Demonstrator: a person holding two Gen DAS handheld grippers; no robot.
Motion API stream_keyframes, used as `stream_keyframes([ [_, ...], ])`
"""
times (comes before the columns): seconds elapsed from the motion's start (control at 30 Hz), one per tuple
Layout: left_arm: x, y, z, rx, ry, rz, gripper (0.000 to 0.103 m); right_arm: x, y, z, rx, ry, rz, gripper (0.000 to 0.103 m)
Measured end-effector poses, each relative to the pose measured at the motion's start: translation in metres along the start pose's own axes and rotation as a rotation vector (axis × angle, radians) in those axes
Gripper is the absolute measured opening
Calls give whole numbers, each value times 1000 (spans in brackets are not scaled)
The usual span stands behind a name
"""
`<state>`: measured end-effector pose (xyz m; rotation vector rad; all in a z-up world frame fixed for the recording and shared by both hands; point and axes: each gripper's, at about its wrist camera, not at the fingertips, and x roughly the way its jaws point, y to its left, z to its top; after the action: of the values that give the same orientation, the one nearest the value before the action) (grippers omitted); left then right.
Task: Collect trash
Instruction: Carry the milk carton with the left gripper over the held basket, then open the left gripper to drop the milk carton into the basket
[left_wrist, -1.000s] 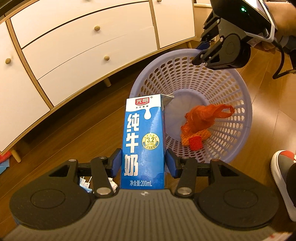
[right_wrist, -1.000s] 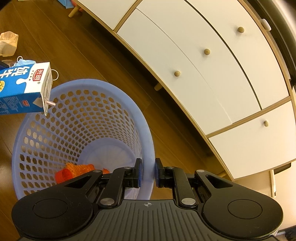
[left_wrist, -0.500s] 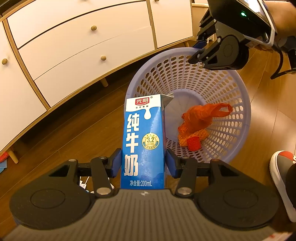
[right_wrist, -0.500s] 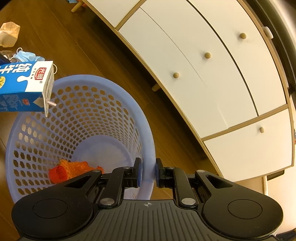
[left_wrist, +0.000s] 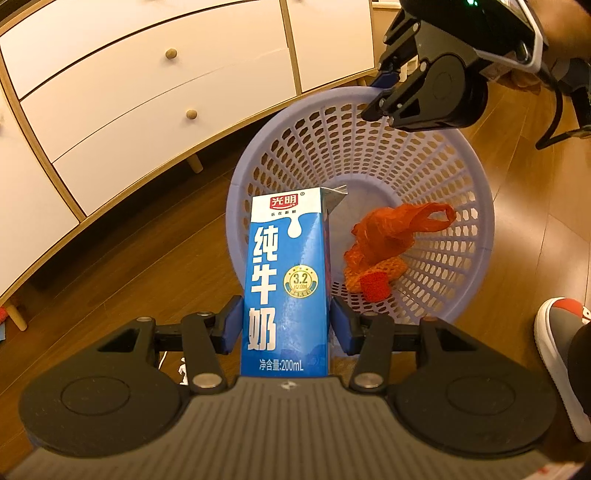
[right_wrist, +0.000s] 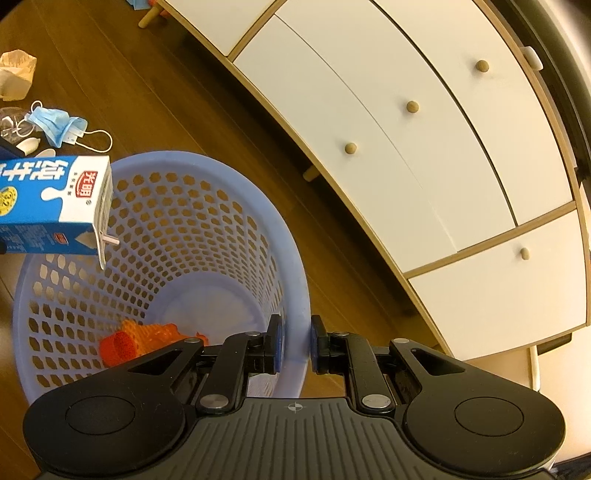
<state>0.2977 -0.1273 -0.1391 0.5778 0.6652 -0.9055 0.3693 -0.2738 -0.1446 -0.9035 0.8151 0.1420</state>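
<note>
The white chest of drawers (left_wrist: 147, 92) fills the far left of the left wrist view and sits lower and larger in frame than a second ago, which suggests the left tool has risen and tipped forward over the wooden floor (left_wrist: 122, 258). The lavender basket (left_wrist: 476, 206) has slid nearer the middle of that view, so its open mouth now lies just beyond the carton rather than off to the right. The right gripper (right_wrist: 294, 345) stays clamped on the basket's rim, one pad inside the wall and one outside, tilting the mouth toward the left tool. The left gripper (left_wrist: 287, 328) remains closed on the blue milk carton (left_wrist: 284, 284), pads pressed against its two narrow sides near the base; in the right wrist view the carton's top end, straw stub and all, now reaches over the basket's far-left rim where before it hung just short. An orange bag and mesh net (left_wrist: 384, 243) already lie at the bottom. Judging by this, the carton is nearly placed for a drop. A blue face mask (right_wrist: 55, 123) and crumpled paper (right_wrist: 16, 74) remain on the floor beyond, still to collect.
</note>
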Motion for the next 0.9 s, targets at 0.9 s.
stream_keyframes([
  [0.9, 12, 8, 4, -18, 3, 31, 54, 3, -8, 3, 35, 17, 16, 11],
])
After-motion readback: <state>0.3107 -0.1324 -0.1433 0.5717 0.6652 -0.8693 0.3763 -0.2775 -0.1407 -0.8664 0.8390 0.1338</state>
